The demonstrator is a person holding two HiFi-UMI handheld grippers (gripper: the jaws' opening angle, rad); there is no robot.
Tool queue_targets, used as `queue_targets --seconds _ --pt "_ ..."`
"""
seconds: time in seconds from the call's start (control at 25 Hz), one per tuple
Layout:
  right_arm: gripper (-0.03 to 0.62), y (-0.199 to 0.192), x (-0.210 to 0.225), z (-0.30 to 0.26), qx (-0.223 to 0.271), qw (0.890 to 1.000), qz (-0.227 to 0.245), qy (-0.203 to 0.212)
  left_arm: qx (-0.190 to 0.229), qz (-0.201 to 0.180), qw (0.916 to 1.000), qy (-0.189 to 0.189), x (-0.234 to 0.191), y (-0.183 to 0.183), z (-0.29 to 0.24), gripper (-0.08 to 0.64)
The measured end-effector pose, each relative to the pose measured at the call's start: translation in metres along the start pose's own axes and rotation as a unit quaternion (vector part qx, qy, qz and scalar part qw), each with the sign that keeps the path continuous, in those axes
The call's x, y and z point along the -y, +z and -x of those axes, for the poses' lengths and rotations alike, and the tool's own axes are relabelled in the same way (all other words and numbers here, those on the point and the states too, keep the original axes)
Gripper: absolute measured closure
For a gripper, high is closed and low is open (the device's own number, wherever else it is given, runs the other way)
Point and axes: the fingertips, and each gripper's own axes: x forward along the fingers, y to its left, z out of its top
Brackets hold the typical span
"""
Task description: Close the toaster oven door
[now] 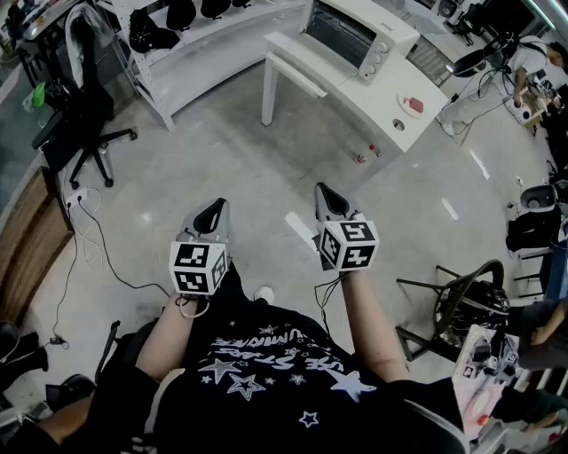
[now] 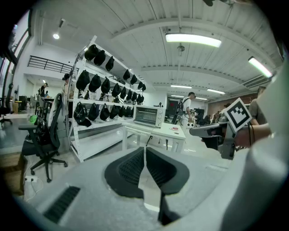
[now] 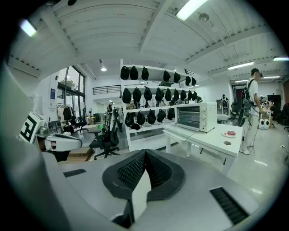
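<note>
The white toaster oven (image 1: 355, 35) stands on a white table (image 1: 373, 93) across the floor, far ahead of me. Its door (image 1: 297, 71) lies open, flat out in front of it; the right gripper view shows the oven (image 3: 195, 116) with the door (image 3: 183, 130) down. In the left gripper view the oven (image 2: 149, 116) is small and distant. Both grippers hang in the air near my body, well short of the table. My left gripper (image 1: 216, 209) (image 2: 145, 151) is shut and empty. So is my right gripper (image 1: 326, 193) (image 3: 145, 153), its pads together with nothing between them.
A small plate with a red item (image 1: 413, 105) sits on the table. White shelving with black bags (image 1: 177, 18) stands left of it. An office chair (image 1: 84, 115) and floor cables (image 1: 89, 239) are at left, small bottles (image 1: 366, 153) by the table leg, a black stool (image 1: 470, 301) at right.
</note>
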Motion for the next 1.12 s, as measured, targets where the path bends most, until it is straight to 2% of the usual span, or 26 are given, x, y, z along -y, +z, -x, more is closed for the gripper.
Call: queue_targets --seconds 0.56,0.76,0.96,1.04,1.12 --pt "0.591 0.001 0.005 -0.031 -0.003 1.0 -0.018 -0.01 -0.012 0.014 0.9998 -0.01 -0.025 -0.001 -0.026 0.528" --pt "0.591 0.019 0.009 -0.065 0.012 0.999 -0.028 -0.021 -0.013 0.023 0.9996 -0.011 -0.059 0.006 -0.045 0.528" --pt "0.585 0.055 0.02 -0.108 0.054 0.996 -0.04 -0.051 -0.002 0.022 0.9996 -0.017 -0.107 0.035 -0.081 0.528" --pt "0.476 0.067 0.023 -0.128 0.058 0.995 -0.048 -0.059 0.0 0.017 0.9995 -0.028 -0.126 0.049 -0.1 0.528" --pt "0.451 0.075 0.028 -0.148 0.055 0.994 -0.052 -0.077 0.002 0.009 0.9991 -0.042 -0.144 0.064 -0.12 0.528"
